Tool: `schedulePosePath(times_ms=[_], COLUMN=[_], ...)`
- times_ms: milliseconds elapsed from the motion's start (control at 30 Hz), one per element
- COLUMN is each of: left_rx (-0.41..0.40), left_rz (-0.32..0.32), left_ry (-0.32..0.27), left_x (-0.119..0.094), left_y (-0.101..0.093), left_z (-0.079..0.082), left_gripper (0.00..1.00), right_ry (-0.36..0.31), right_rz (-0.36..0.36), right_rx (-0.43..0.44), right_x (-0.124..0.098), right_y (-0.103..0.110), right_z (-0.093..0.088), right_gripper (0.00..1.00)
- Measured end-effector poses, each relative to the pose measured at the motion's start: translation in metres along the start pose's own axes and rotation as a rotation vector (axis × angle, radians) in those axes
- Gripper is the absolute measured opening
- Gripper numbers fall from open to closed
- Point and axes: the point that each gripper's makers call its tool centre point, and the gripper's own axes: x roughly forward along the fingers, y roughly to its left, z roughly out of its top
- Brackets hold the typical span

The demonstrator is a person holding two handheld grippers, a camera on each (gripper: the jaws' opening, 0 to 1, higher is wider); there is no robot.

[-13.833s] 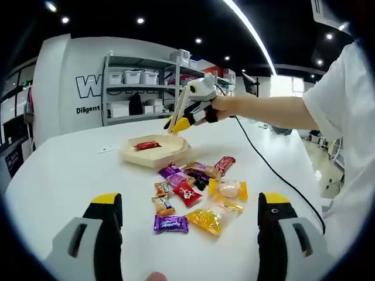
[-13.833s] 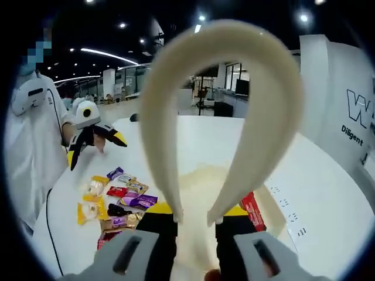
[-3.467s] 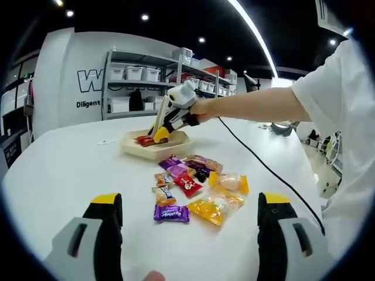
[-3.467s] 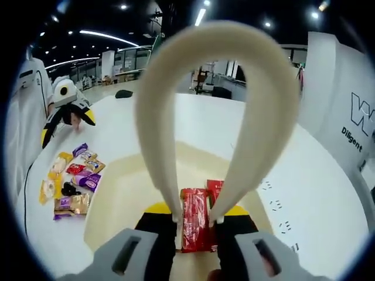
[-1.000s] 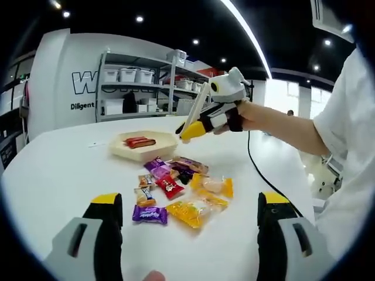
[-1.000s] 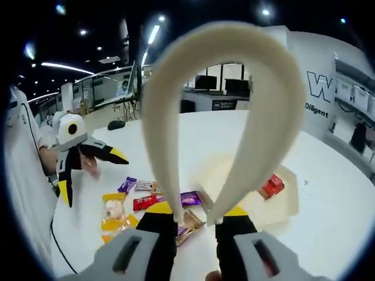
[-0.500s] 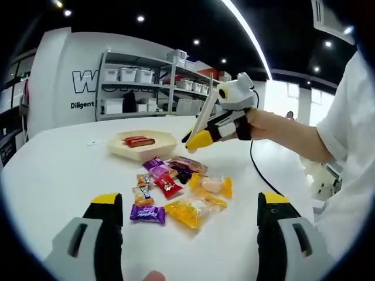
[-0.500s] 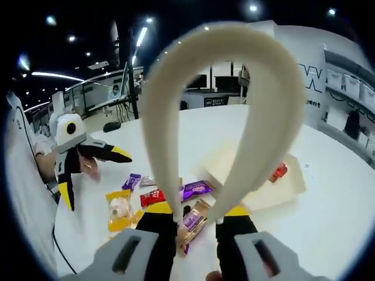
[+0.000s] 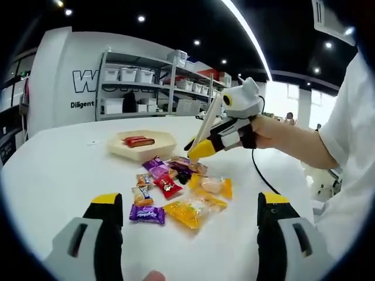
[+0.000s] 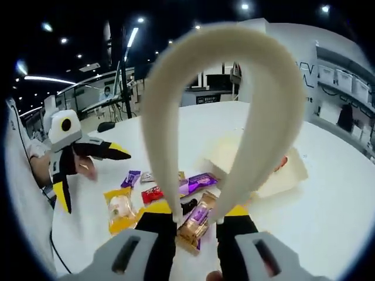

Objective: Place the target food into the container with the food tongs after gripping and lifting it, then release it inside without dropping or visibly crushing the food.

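My right gripper [image 10: 196, 218] is shut on the base of cream food tongs [image 10: 261, 117], whose two arms stand slightly apart with nothing between them. The tong tips hover over a brown and purple packet [image 10: 198, 222] at the edge of the candy pile [image 9: 176, 181]. In the left gripper view the right gripper [image 9: 231, 120] hangs just above the pile's far right side. The beige tray [image 9: 140, 156] holds two red packets [image 9: 136, 140]; the tray [image 10: 293, 175] lies behind the right tong arm. My left gripper [image 9: 189, 202] is open and holds nothing, near the table's front.
The white round table [image 9: 53, 175] has free room left of the pile. Loose sweets include a purple bar [image 10: 196, 182], a red packet [image 10: 151, 194] and a yellow packet [image 10: 120, 211]. A person's arm and a black cable [image 9: 263, 178] cross on the right. Shelves stand far behind.
The right gripper with the tongs has left the tray, where a second red packet now lies, and has come down over the candy pile. The left gripper has stayed open and still.
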Motion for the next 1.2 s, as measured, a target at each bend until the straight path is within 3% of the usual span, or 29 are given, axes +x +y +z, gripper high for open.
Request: schedulePosePath(times_ms=[500,867,1200], left_rx=[-0.002,-0.003,-0.002], left_rz=[-0.001,-0.003,-0.002], left_ry=[-0.003,-0.005,-0.003], left_x=[0.001,0.001,0.001], left_y=[0.001,0.002,0.002], left_z=[0.000,0.001,0.001], left_gripper=[0.93,0.93,0.93], right_ry=[0.002,-0.014,0.007], right_rz=[-0.062,-0.053,-0.080], right_rx=[0.013,0.018,0.000], right_x=[0.002,0.003,0.004], right_y=[0.001,0.015,0.008], right_z=[-0.003,0.004,-0.004], right_gripper=[0.20,0.20,0.21])
